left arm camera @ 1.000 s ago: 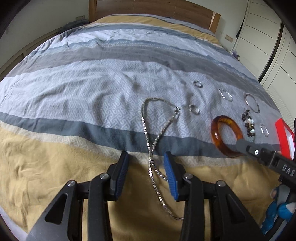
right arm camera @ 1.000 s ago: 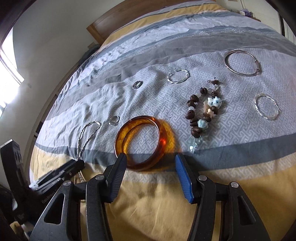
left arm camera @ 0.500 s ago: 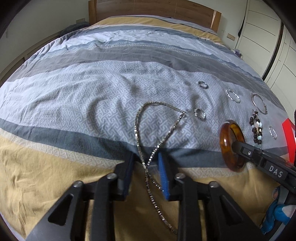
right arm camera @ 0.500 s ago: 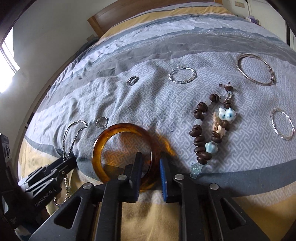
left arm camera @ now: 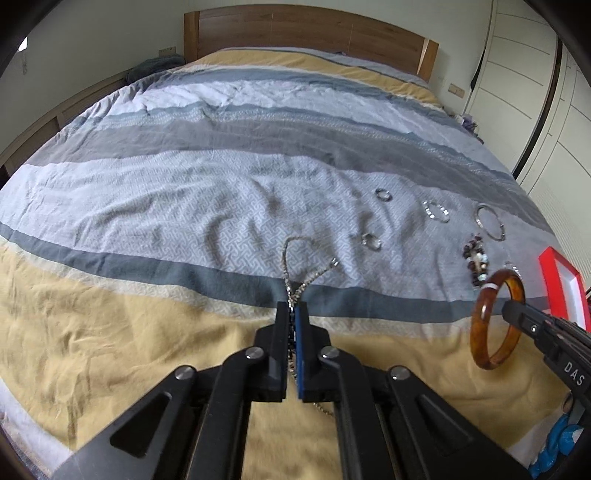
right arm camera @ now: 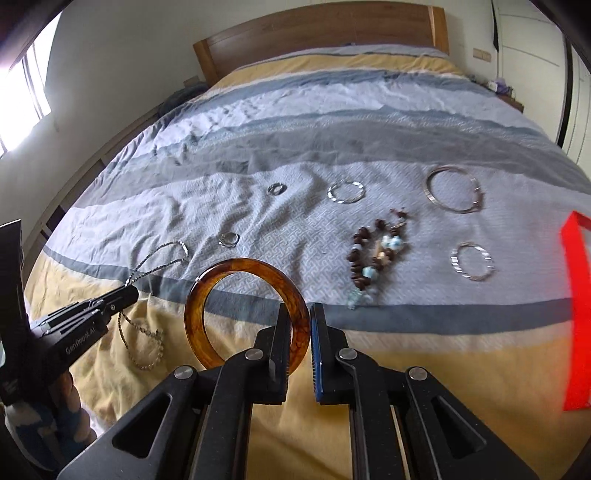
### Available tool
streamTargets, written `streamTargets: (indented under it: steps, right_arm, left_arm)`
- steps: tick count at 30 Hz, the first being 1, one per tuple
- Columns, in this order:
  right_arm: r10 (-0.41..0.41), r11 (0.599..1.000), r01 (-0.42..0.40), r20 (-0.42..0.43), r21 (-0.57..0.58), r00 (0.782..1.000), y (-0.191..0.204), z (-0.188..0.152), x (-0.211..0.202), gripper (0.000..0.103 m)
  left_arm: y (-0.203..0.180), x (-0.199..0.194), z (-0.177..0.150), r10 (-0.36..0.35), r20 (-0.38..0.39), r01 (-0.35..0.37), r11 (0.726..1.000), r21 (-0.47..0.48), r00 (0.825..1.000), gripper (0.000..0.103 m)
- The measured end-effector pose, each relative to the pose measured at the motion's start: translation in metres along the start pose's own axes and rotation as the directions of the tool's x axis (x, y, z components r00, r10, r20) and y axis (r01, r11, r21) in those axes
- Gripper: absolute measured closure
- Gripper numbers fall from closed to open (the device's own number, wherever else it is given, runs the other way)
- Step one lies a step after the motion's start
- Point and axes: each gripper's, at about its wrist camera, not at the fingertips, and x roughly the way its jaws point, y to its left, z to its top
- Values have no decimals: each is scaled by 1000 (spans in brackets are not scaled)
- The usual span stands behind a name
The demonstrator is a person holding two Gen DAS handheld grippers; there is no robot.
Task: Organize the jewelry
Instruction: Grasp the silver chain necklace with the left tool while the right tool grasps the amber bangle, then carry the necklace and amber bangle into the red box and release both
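My left gripper point(left arm camera: 292, 308) is shut on a silver chain necklace point(left arm camera: 295, 258), whose far loop still lies on the striped bed cover; it also shows in the right wrist view point(right arm camera: 155, 258). My right gripper point(right arm camera: 300, 314) is shut on an amber bangle point(right arm camera: 207, 295) and holds it raised and upright above the bed; the bangle also shows in the left wrist view point(left arm camera: 480, 332). A beaded bracelet point(right arm camera: 376, 254) with brown and pale blue beads lies just beyond the right gripper.
Two small rings point(right arm camera: 229, 239) point(right arm camera: 277, 189), two twisted silver hoops point(right arm camera: 346, 192) point(right arm camera: 472, 261) and a large thin silver bangle point(right arm camera: 453, 188) lie on the grey band of the bed. A red box point(right arm camera: 578, 332) stands at the right edge. A wooden headboard point(left arm camera: 310, 26) is at the far end.
Both grippers went from open to shut: the left closed on the necklace chain, the right on the amber bangle. Both have lifted and pulled back; the bangle now stands upright off the bed.
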Motion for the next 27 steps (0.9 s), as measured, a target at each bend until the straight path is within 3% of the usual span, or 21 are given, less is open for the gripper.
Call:
streamTargets:
  steps: [14,20,27]
  right_arm:
    - [-59,996,50,119,77,991,-34,-41,-138,93]
    - [-105,987,83,167,137,980,-71,-61,-189,93]
    - [-188,967,149,184,207,965,-132,-75,-226,93]
  left_arm:
    - [-49,-113,-8,-52,114,44,997,66,992,101]
    - [-105,-147,-11,-140,124,120,981,152,982,101]
    - [-193,-158,-8,-255,88,225,938,263,963,101]
